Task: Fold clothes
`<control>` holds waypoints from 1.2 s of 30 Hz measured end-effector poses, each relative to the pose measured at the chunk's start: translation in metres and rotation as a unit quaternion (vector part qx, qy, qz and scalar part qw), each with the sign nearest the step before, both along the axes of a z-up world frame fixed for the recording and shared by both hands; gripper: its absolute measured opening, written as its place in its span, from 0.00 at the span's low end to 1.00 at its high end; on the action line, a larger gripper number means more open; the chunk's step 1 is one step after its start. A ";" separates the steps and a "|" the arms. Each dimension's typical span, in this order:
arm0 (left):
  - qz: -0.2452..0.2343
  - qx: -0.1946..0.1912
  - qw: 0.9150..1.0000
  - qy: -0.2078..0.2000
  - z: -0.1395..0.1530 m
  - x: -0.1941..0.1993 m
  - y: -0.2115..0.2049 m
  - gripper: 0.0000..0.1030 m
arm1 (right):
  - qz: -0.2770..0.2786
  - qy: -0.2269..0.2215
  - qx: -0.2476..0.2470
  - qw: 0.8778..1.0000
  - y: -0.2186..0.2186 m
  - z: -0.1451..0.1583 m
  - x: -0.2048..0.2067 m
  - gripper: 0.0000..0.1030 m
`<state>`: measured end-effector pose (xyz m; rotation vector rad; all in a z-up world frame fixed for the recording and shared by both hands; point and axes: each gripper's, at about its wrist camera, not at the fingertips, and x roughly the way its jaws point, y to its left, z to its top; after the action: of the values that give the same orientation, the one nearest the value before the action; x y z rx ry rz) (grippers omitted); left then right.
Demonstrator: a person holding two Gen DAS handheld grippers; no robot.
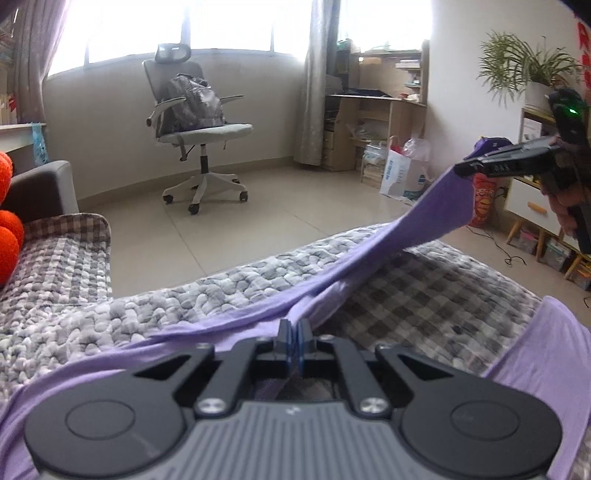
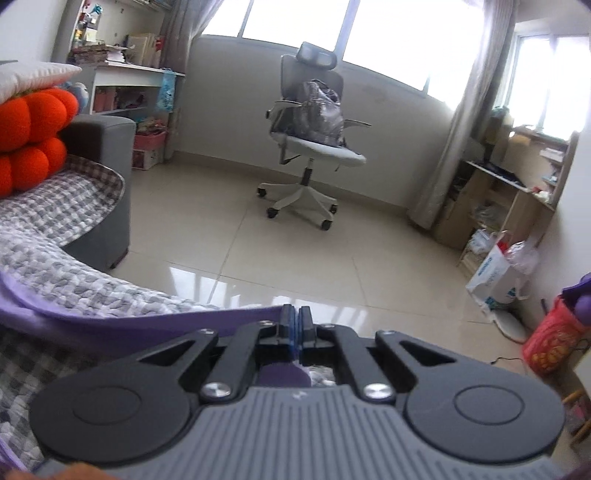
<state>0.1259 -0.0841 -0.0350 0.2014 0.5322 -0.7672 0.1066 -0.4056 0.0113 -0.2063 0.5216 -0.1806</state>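
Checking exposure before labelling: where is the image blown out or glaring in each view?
Left wrist view: windows behind the office chair are blown white. Right wrist view: windows also clipped, and glare streaks the glossy floor tiles; straight edges bow from fisheye.

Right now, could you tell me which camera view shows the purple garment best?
The left wrist view: the purple garment stretches from the left tongs up across the checked blanket to the right tongs, lifted clear at the far end. The right wrist view shows only a strip of its edge beside its own tongs.
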 end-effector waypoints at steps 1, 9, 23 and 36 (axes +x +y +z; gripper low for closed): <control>-0.005 -0.002 1.000 0.005 0.000 0.000 0.002 0.03 | -0.003 0.002 -0.001 1.000 -0.001 0.000 0.001 0.01; -0.030 0.022 0.999 0.021 -0.016 -0.002 0.001 0.03 | -0.032 0.048 0.013 0.998 -0.017 -0.039 0.042 0.01; -0.033 0.035 0.998 0.029 -0.026 -0.001 -0.003 0.03 | -0.068 0.093 0.060 0.992 -0.037 -0.085 0.097 0.00; -0.029 0.056 0.998 0.020 -0.018 -0.011 -0.026 0.17 | -0.055 0.068 0.183 0.979 -0.070 -0.050 0.054 0.53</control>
<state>0.1145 -0.1103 -0.0525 0.3074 0.6106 -0.7989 0.1607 -0.4751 -0.0385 0.1710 0.6933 -0.1748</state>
